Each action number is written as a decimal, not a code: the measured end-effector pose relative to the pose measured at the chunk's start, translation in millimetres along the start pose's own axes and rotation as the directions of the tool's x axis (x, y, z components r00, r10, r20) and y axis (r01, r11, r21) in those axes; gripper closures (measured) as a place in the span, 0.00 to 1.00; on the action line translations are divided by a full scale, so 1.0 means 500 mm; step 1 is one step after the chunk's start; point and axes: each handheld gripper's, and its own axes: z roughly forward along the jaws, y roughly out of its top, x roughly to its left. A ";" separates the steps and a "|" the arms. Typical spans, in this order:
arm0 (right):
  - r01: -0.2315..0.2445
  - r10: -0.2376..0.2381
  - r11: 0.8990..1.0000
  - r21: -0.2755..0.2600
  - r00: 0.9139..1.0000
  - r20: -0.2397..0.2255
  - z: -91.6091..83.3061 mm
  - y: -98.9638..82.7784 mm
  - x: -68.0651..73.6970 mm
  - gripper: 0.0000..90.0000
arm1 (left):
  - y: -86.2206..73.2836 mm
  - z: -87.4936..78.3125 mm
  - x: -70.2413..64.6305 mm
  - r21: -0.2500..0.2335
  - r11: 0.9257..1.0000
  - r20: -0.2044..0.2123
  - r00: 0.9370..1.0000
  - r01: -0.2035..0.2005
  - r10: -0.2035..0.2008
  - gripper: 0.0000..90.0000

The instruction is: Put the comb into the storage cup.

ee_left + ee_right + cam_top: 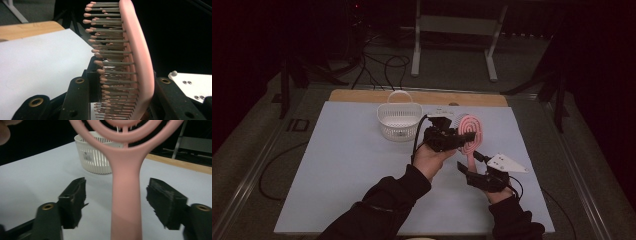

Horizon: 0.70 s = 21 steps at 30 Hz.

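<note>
A pink hairbrush (471, 127) with a ringed, open head is held up above the white mat. My left gripper (464, 137) is shut on the head, and in the left gripper view its jaws press the bristle side and the back of the hairbrush (137, 50). My right gripper (470, 161) sits just below, at the handle. In the right gripper view the hairbrush handle (126, 195) stands between the two pads (75, 195) with a clear gap on each side, so the right gripper (120, 197) is open.
A white slotted basket (399, 120) with a handle stands at the back of the mat, left of the brush. The white mat (342, 165) covers the table, with a wooden strip (362, 95) at its far edge. Cables and a frame lie on the floor beyond.
</note>
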 end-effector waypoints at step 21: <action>-0.003 0.008 0.999 0.054 0.996 -0.088 0.006 -0.009 -0.001 0.10 | 0.036 -0.059 0.003 -0.080 0.991 -0.049 0.994 -0.105 0.101 0.72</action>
